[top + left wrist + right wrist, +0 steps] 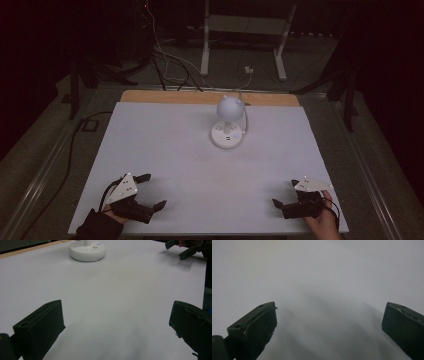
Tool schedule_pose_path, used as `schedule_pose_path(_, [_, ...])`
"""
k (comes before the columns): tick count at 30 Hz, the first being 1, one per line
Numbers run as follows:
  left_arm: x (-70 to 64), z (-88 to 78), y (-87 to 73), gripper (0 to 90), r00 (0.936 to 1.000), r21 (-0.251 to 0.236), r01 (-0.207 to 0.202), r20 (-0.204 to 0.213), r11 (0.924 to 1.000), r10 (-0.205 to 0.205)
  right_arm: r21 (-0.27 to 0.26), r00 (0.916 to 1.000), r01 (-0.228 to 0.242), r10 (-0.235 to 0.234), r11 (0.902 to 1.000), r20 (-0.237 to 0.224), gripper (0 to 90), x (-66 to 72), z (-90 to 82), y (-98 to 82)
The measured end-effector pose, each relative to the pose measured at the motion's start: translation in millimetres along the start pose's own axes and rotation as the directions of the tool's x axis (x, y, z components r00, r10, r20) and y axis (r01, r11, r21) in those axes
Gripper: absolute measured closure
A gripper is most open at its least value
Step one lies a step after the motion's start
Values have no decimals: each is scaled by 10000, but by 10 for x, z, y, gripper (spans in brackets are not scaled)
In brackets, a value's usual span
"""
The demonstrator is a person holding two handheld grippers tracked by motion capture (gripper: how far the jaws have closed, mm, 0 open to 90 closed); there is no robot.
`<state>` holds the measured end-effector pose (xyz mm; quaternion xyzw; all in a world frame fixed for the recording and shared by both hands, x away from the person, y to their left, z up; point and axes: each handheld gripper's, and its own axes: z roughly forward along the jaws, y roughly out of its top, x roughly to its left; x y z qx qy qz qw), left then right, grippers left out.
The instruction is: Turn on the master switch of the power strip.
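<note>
A small white lamp [228,120] with a round globe head and a round base [87,251] stands at the back middle of the white table sheet [200,165]. My left gripper [152,191] rests near the front left corner, open, nothing between its jaws. My right gripper [285,194] lies near the front right corner, open and empty as well; its jaws [329,322] point over bare white sheet. In the left gripper view the right gripper [183,248] appears far off at the top right.
A white cable [245,117] runs from the lamp off the back edge. Behind the table on the dark floor lie several cables [165,60] and a white metal frame [245,35]. A wooden strip [210,97] borders the far edge.
</note>
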<state>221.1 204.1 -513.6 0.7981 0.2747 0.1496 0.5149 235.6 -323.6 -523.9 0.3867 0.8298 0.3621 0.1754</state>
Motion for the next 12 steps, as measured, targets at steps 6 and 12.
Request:
schedule_pose_path(6, [2, 2, -1, 2, 10000, 5, 22, 6, 10000, -22, -170, 9995, 216, -212, 9996, 226, 0, 18, -13, 7])
schedule_pose_path(12, [7, 2, 0, 2, 10000, -9, 30, -1, 10000, -30, -144, 9999, -76, 78, 9999, 144, 0, -7, 3, -13])
